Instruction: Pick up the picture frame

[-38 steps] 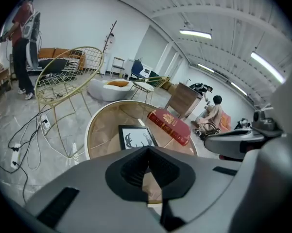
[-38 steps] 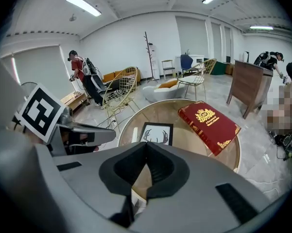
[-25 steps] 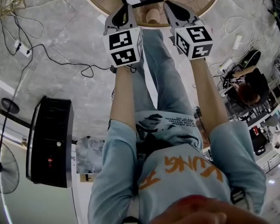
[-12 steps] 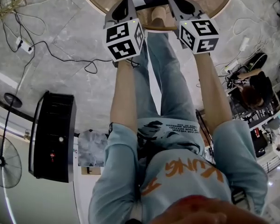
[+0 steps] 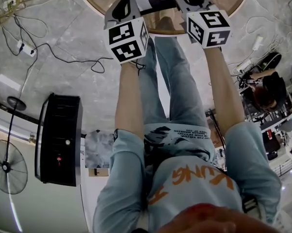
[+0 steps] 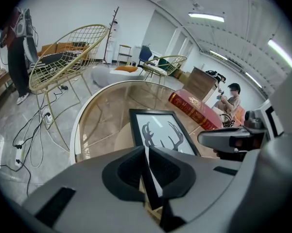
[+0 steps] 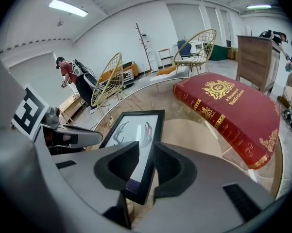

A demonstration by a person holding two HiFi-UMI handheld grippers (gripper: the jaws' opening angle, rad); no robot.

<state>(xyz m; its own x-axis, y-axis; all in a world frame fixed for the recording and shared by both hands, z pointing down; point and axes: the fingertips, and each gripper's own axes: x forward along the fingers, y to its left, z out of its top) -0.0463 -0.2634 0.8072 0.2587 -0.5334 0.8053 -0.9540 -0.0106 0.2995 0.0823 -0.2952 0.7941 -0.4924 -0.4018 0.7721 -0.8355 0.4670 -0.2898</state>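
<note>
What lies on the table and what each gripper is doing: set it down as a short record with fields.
surface: round table
picture frame: lies flat, antler print facing up
book: red, flat, beside the frame, apart from it
left gripper: over the frame's left edge; jaws close together, grip unclear
right gripper: jaws opening, frame's right edge between them, pads not pressing
task: frame not yet lifted
</note>
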